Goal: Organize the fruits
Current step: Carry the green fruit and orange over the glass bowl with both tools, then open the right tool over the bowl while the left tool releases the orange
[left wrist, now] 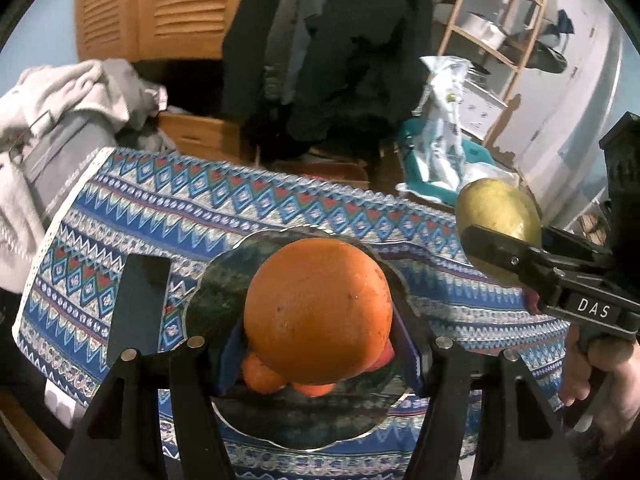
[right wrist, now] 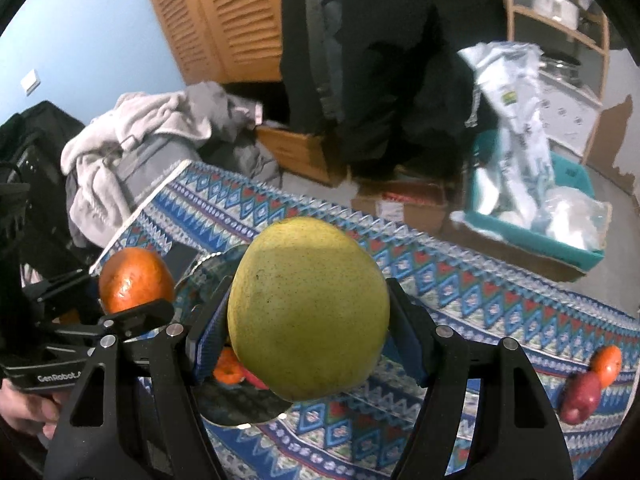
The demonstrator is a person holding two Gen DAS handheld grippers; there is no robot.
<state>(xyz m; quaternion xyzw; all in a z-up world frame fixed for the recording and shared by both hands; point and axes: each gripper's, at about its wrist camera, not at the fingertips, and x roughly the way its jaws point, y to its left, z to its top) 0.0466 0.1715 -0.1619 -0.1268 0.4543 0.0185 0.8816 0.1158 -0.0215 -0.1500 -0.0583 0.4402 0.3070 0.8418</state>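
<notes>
My left gripper [left wrist: 320, 312] is shut on a large orange [left wrist: 318, 312] and holds it above a dark scalloped plate [left wrist: 224, 280]. Small oranges [left wrist: 260, 374] and a red fruit lie on the plate under it. My right gripper [right wrist: 308, 312] is shut on a yellow-green pear [right wrist: 308, 308], held above the plate's right edge [right wrist: 224, 412]. The pear also shows in the left wrist view [left wrist: 498, 216], and the orange in the right wrist view [right wrist: 136, 280]. A red apple [right wrist: 580, 398] and a small orange [right wrist: 608, 364] lie on the cloth at the right.
The table has a blue patterned cloth [left wrist: 180, 208]. A dark flat object [left wrist: 138, 304] lies left of the plate. Behind the table are piled clothes [left wrist: 72, 96], a wooden cabinet [left wrist: 160, 4], a teal bin with bags [right wrist: 532, 200] and a shelf [left wrist: 500, 20].
</notes>
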